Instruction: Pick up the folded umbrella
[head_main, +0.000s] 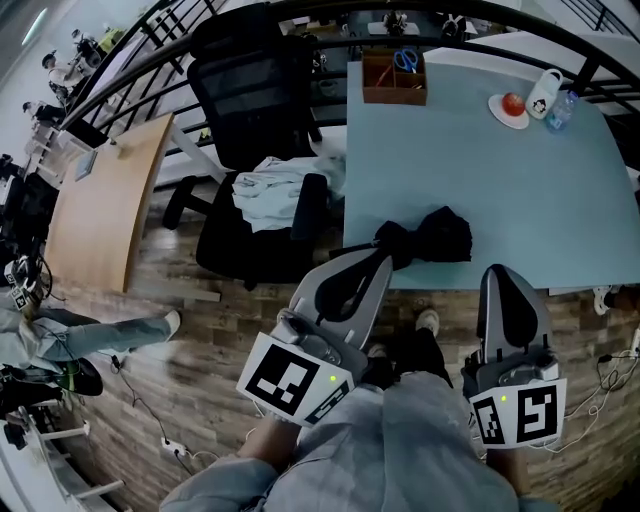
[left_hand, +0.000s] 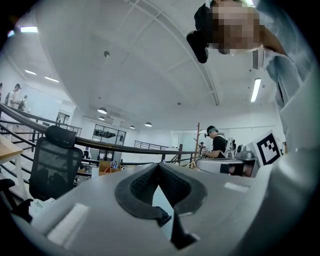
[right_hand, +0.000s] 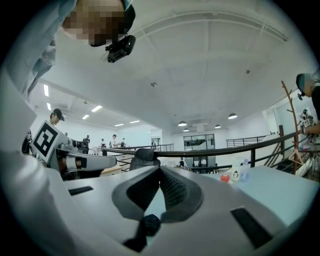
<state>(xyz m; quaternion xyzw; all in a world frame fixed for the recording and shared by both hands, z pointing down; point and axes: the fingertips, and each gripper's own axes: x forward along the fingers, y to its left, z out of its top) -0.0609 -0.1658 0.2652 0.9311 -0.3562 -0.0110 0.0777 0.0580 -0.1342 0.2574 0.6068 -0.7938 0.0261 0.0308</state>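
The folded black umbrella (head_main: 438, 236) lies bunched near the front edge of the pale blue table (head_main: 520, 190). My left gripper (head_main: 382, 256) is held level just before that edge, its tip close to the umbrella's left end; contact cannot be told. Its jaws are shut with nothing between them, as the left gripper view (left_hand: 159, 166) also shows. My right gripper (head_main: 497, 270) is held level to the right, a little short of the table edge and apart from the umbrella. Its jaws (right_hand: 160, 167) meet, holding nothing. Neither gripper view shows the umbrella.
At the table's far side stand a wooden box (head_main: 394, 80) with scissors, a plate (head_main: 507, 110) with a red fruit, a white mug (head_main: 544, 93) and a small bottle (head_main: 561, 111). A black office chair (head_main: 250, 120) carrying clothes (head_main: 268, 190) stands left of the table.
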